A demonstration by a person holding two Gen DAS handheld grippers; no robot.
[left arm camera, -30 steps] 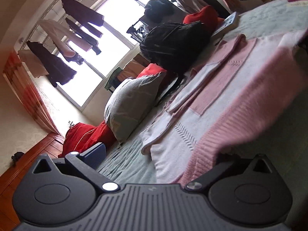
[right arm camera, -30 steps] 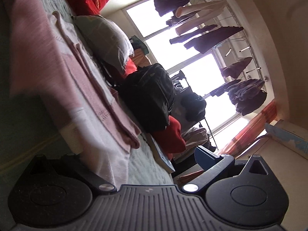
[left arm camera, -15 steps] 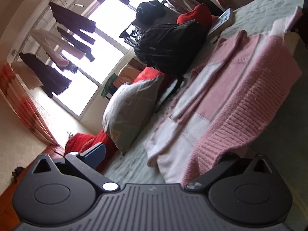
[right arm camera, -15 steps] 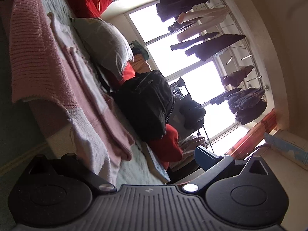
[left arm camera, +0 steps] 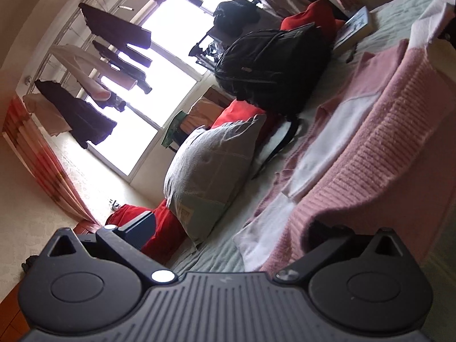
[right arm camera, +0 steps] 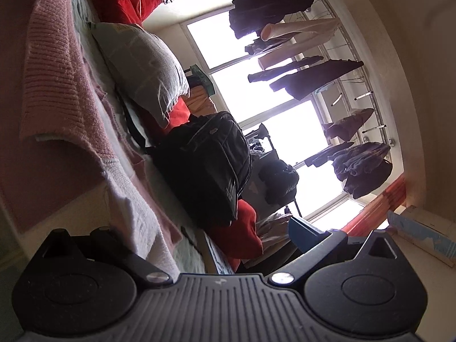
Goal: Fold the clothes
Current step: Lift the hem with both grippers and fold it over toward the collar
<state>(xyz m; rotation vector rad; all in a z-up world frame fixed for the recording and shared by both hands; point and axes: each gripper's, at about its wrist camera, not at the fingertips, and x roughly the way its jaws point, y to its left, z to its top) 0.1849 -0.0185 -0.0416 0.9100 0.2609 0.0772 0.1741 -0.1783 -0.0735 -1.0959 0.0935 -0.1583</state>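
1. No readable text shows in either view.
2. The small tag on the grey fabric pillow (left arm camera: 185, 213) carries marks too blurred to read.
3. The print on the flat book cover (left arm camera: 354, 27) lying on the bed is illegible.

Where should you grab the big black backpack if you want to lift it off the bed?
Probably by its top end, where a carry handle usually sits, though no handle shows clearly here. The black backpack lies on its side on the bed between the grey pillow and a book. Come in from above, since the pink sweater lies close in front.
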